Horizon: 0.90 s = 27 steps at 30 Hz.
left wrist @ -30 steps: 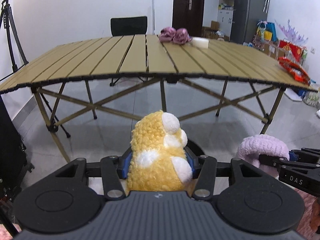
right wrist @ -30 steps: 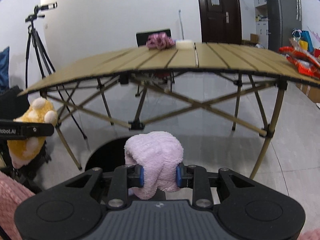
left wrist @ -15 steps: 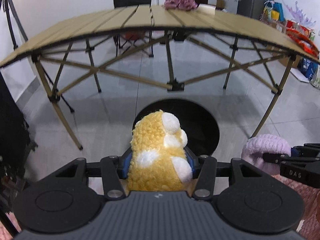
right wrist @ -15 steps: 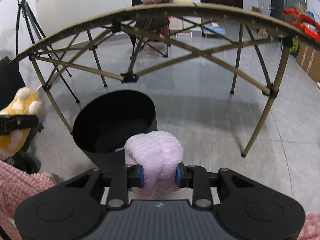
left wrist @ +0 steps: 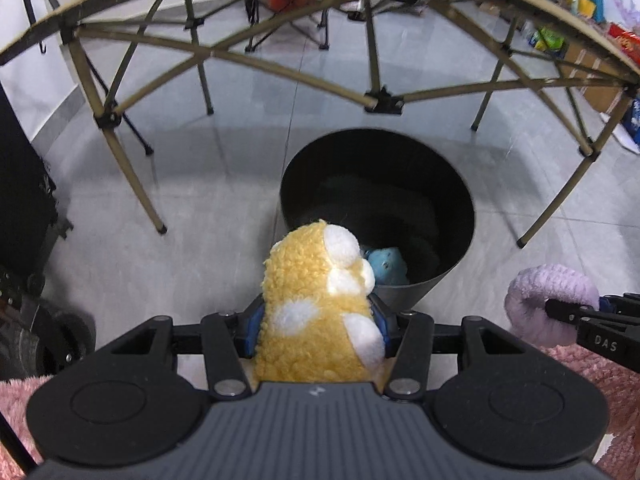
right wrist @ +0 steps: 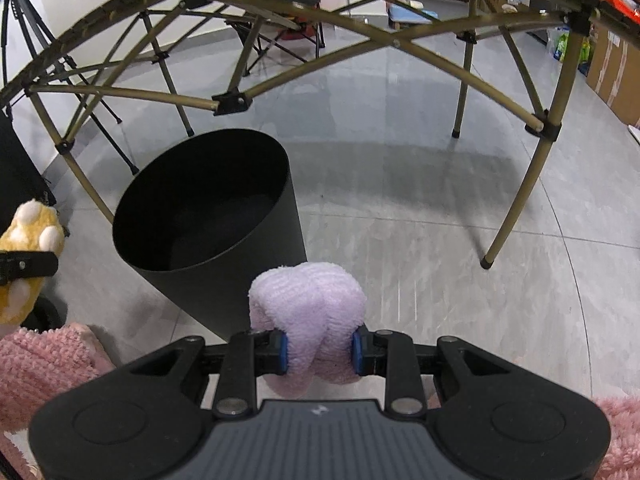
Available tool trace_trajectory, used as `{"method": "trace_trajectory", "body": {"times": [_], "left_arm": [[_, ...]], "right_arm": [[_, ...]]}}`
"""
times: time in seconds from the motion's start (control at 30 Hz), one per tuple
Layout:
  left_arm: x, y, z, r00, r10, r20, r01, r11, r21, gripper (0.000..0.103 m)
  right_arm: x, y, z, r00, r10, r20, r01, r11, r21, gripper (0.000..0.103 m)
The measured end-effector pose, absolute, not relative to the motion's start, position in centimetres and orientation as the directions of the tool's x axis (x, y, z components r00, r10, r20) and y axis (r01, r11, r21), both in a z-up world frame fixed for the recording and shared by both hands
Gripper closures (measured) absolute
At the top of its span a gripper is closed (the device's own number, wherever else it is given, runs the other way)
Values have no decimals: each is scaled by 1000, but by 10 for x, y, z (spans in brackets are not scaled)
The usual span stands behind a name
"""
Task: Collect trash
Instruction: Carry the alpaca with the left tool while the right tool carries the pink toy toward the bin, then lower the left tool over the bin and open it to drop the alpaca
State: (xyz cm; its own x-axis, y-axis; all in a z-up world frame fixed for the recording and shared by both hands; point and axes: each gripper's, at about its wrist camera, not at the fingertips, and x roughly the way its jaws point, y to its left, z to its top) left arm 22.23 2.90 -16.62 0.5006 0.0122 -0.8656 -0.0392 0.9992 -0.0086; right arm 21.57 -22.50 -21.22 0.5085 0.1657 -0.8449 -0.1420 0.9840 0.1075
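Note:
My left gripper [left wrist: 318, 326] is shut on a yellow plush toy with white spots [left wrist: 316, 304], held just above the near rim of a round black bin [left wrist: 440, 184] on the floor. A small blue toy [left wrist: 386, 266] lies inside the bin. My right gripper [right wrist: 320, 350] is shut on a lilac plush ball [right wrist: 308, 304], to the right of the black bin [right wrist: 224, 268] and near its side wall. The lilac ball [left wrist: 548, 304] also shows at the right edge of the left wrist view, and the yellow toy [right wrist: 28, 240] at the left edge of the right wrist view.
A folding table's tan frame [left wrist: 376, 100] and legs [right wrist: 516, 204] stand over the grey tiled floor just behind the bin. A black case [left wrist: 24, 200] stands at the left. Pink fuzzy sleeves [right wrist: 44, 364] sit near both grippers. Boxes and bags line the far right.
Both grippers have sunk and tipped downward, each still holding its toy. The table top has slid out of view and the black bin has come into full view below.

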Motion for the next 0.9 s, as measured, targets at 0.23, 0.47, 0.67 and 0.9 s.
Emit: {"method": "trace_trajectory", "body": {"times": [0.23,0.47,0.67,0.9], "left_arm": [[232,38,-178,434,27,-900,-87,996,-12,52],[240,44,-183,393,37,-919,-119,993,-11,52],[247,48,-187,361,37,-932,-149,989,-18,52],[256,58,-189,336,46,-941,-184,983,-18,52]], "right_arm": [[224,-222,-221,484,157,-861,-135,985,104,76],[231,-220,-229,462,149,-874,-124,987,102,76],[237,-219,-233,448,136,-884,-106,989,99,76],[248,-216,-237,437,124,-891,-87,992,96,76]]}}
